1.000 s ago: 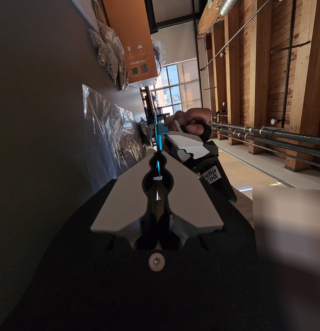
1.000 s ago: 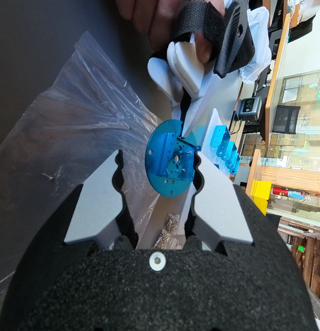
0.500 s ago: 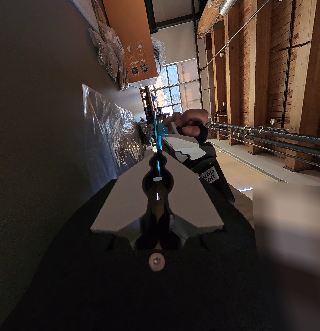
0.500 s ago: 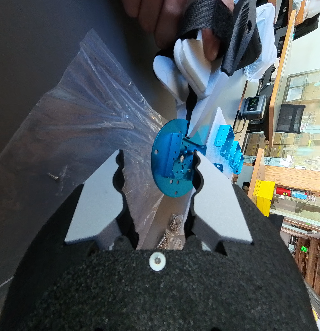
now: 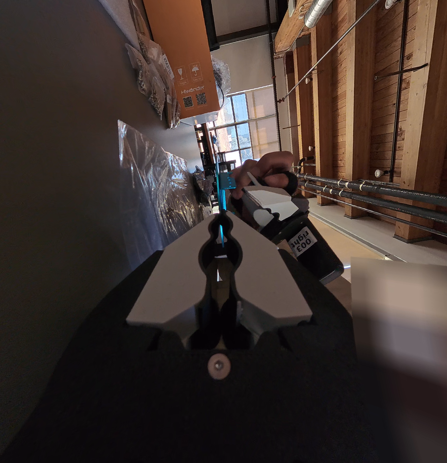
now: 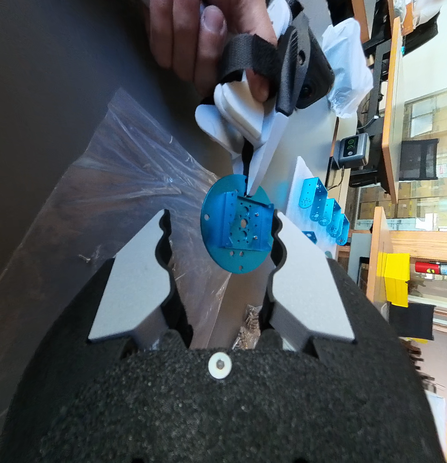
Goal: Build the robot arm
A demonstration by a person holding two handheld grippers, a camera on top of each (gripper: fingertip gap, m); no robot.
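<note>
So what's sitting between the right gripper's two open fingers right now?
In the right wrist view, the blue metal disc hangs between the right gripper fingers, pinched at its edge by the left gripper, over a clear plastic bag.

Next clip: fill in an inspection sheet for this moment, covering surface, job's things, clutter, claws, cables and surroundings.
Surface: dark table, mostly bare.
Job's things: blue disc with a blue bracket on its face, held by its edge.
Clutter: clear plastic bag, pile of screws, row of blue brackets on a white sheet.
Claws: left claw shut on the disc's edge; right claw open, facing the disc.
Cables: nothing seen.
Surroundings: orange box, wooden wall, pipes.
</note>
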